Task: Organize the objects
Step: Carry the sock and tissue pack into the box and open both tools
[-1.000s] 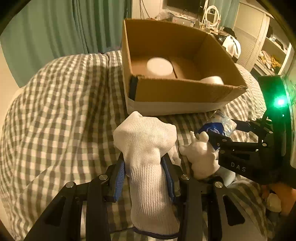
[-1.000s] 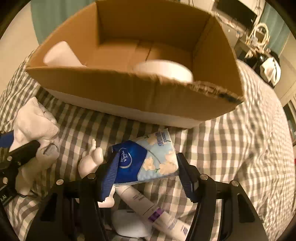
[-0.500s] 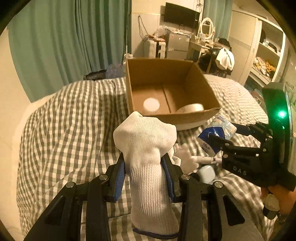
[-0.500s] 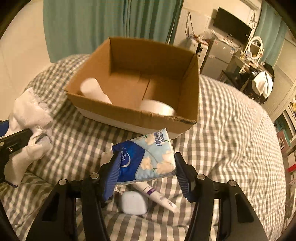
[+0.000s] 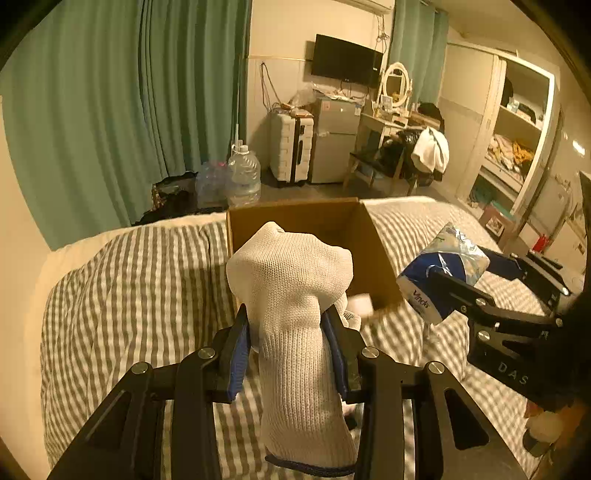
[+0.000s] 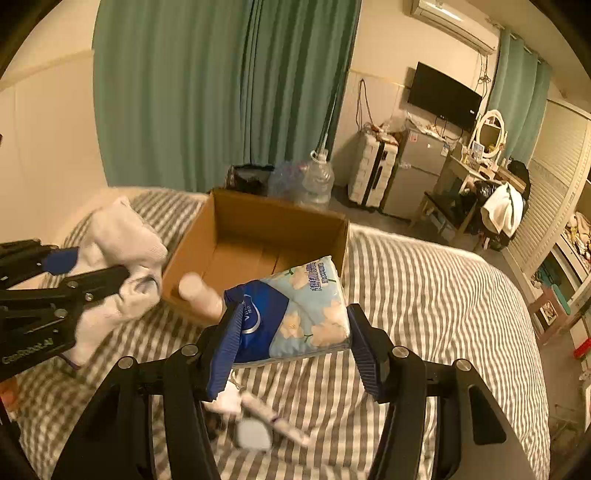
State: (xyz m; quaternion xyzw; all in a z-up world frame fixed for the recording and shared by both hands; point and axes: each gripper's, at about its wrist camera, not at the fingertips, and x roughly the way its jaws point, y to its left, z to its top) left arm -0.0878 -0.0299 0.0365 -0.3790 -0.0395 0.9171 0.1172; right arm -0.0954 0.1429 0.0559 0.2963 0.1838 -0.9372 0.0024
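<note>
This is a lived-in bedroom in a home. A bed with a grey-and-white checked cover fills the foreground, and an open cardboard box sits on it. Long green curtains hang along the wall behind the bed. On the far wall a flat television is mounted above a small grey fridge, with a white hard-shell suitcase standing just beside the fridge. A dressing table carries an oval vanity mirror, and clothes are draped over a chair near it. An open white wardrobe holds folded laundry on its shelves. Large water bottles stand on the floor, and an air conditioner sits high on the wall.
</note>
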